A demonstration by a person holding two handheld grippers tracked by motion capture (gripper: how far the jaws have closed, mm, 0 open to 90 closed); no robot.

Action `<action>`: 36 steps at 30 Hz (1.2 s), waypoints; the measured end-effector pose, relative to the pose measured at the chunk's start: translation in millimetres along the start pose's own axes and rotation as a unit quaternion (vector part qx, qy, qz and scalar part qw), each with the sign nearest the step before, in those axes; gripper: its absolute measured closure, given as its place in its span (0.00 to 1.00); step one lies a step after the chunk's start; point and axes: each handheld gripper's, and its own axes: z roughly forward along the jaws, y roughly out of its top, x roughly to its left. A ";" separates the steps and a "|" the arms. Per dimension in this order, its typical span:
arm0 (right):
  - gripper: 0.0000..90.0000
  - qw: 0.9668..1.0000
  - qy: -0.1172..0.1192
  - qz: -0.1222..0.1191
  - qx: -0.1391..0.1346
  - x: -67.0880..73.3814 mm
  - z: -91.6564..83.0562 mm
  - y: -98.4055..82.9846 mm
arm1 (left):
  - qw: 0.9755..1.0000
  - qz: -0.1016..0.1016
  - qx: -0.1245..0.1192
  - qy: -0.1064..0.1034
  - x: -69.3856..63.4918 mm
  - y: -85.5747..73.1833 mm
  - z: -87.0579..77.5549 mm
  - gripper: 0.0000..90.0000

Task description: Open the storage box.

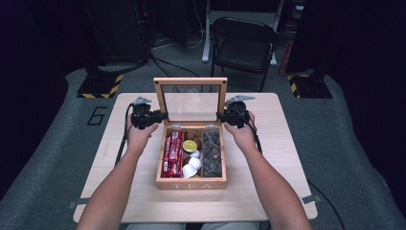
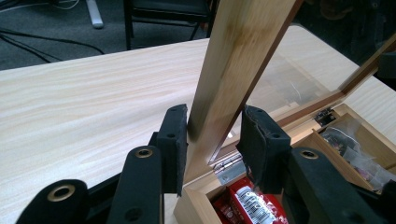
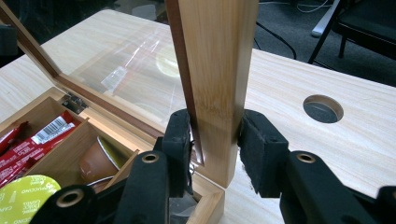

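Note:
A wooden tea box (image 1: 191, 183) stands mid-table with its glass-paned lid (image 1: 190, 81) raised upright. My left gripper (image 1: 163, 115) is shut on the lid's left side rail, just above the hinge. The left gripper view shows that rail (image 2: 233, 60) clamped in my left gripper (image 2: 212, 121). My right gripper (image 1: 221, 115) is shut on the right side rail. In the right gripper view, my right gripper (image 3: 212, 126) squeezes that rail (image 3: 215, 60). Inside the box lie red packets (image 1: 172, 153), a green-topped capsule (image 1: 190, 145), white capsules (image 1: 191, 165) and dark sachets (image 1: 212, 151).
The light wooden table (image 1: 277, 143) has bare room on both sides of the box and a round cable hole (image 3: 323, 108) beyond the right rail. A black folding chair (image 1: 244, 45) stands behind the table on the grey floor.

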 end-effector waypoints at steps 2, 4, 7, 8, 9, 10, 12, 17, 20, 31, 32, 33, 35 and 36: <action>0.72 1.000 -0.002 -0.001 -0.001 -0.2 1.1 0.7 | 1.000 -0.006 -0.001 -0.002 0.7 -0.3 0.9 0.68; 0.72 1.000 -0.003 0.002 0.000 -0.1 1.5 0.9 | 1.000 -0.006 -0.001 -0.004 1.2 -0.2 1.4 0.67; 0.72 1.000 -0.004 -0.002 0.002 -0.7 2.2 1.8 | 1.000 -0.013 0.001 -0.005 1.5 -0.4 2.0 0.67; 0.72 1.000 -0.004 -0.002 0.005 -0.8 2.6 2.7 | 1.000 -0.013 0.002 -0.005 2.1 -0.4 2.4 0.67; 0.72 1.000 -0.004 -0.002 0.005 -0.8 2.6 2.7 | 1.000 -0.013 0.002 -0.005 2.1 -0.4 2.4 0.66; 0.72 1.000 -0.003 0.001 0.007 -1.3 3.2 3.6 | 1.000 -0.013 0.004 -0.005 1.7 -1.1 2.5 0.65; 0.72 1.000 -0.003 0.003 0.006 -1.3 3.8 4.1 | 1.000 -0.012 0.006 -0.006 1.7 -1.6 2.2 0.65; 0.72 1.000 -0.002 0.004 0.010 -3.8 6.0 5.9 | 1.000 -0.019 0.002 -0.009 0.0 -6.4 -0.5 0.61; 0.73 1.000 -0.004 0.004 0.010 -4.9 7.8 6.8 | 1.000 -0.006 0.007 -0.007 -0.4 -8.2 -2.5 0.61; 0.73 1.000 -0.002 0.025 0.012 -9.8 15.2 9.3 | 1.000 -0.009 -0.002 -0.017 -7.5 -6.9 -15.2 0.61; 0.73 1.000 -0.002 0.027 0.013 -10.0 15.4 9.3 | 1.000 -0.009 -0.003 -0.017 -8.1 -7.0 -15.8 0.61; 0.73 1.000 -0.003 0.027 0.013 -10.3 15.8 9.5 | 1.000 -0.006 -0.004 -0.016 -8.1 -7.1 -16.1 0.61; 0.73 1.000 0.000 0.027 0.014 -11.1 16.3 9.9 | 1.000 -0.005 -0.005 -0.018 -9.3 -7.4 -17.2 0.61; 0.73 1.000 0.000 0.026 0.014 -11.4 16.5 10.0 | 1.000 -0.006 -0.004 -0.020 -10.0 -7.4 -17.8 0.61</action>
